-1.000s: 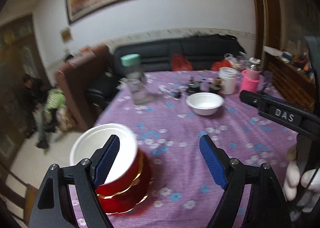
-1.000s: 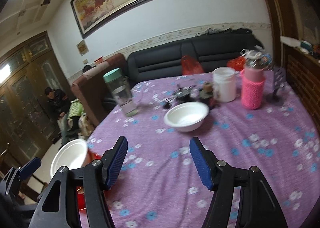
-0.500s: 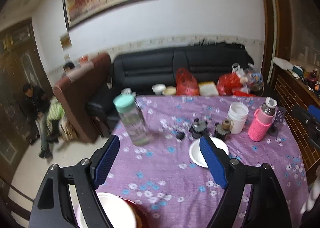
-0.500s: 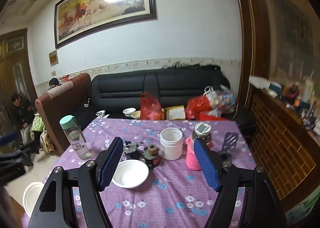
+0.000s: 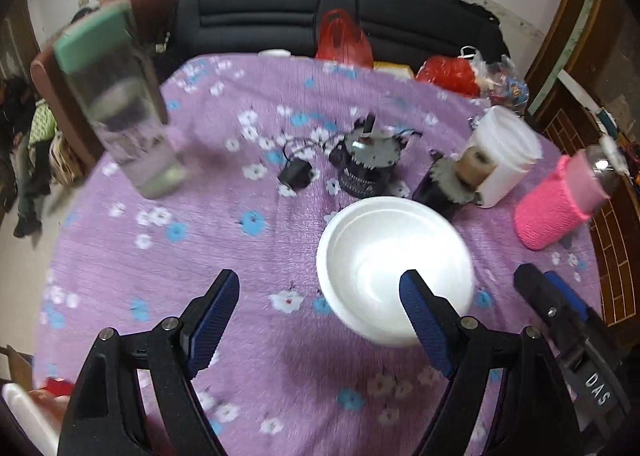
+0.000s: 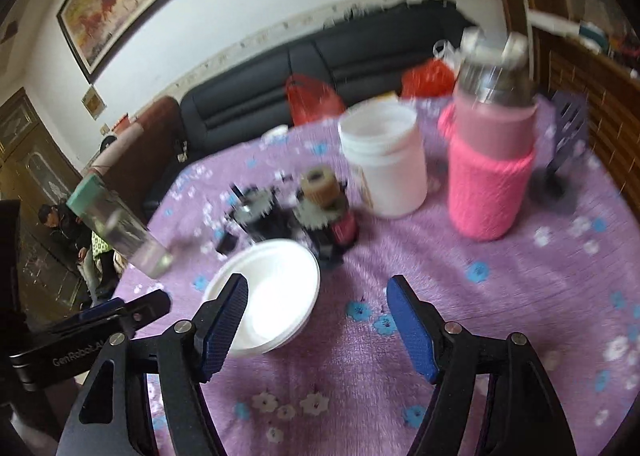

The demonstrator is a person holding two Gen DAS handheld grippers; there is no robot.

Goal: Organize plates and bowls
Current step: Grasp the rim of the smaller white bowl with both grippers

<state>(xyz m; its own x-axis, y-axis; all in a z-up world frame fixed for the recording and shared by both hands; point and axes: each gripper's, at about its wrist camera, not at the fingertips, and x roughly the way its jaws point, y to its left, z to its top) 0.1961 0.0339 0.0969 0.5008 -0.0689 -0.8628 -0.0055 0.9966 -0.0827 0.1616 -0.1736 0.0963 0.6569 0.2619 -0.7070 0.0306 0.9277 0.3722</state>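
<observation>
You are reaching for the white bowl (image 5: 394, 268) mid-table, both the left claw (image 5: 320, 320) and right claw (image 6: 318, 324) open and empty; next, close one on its rim.

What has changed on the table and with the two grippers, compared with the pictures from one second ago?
Both grippers have swung from the red and white bowl stack at the near table edge toward the white bowl in the middle. The left gripper and right gripper now hover close over it, jaws open and empty; nothing was grasped or released. The white bowl, water bottle, white jar and pink flask stayed in place.
</observation>
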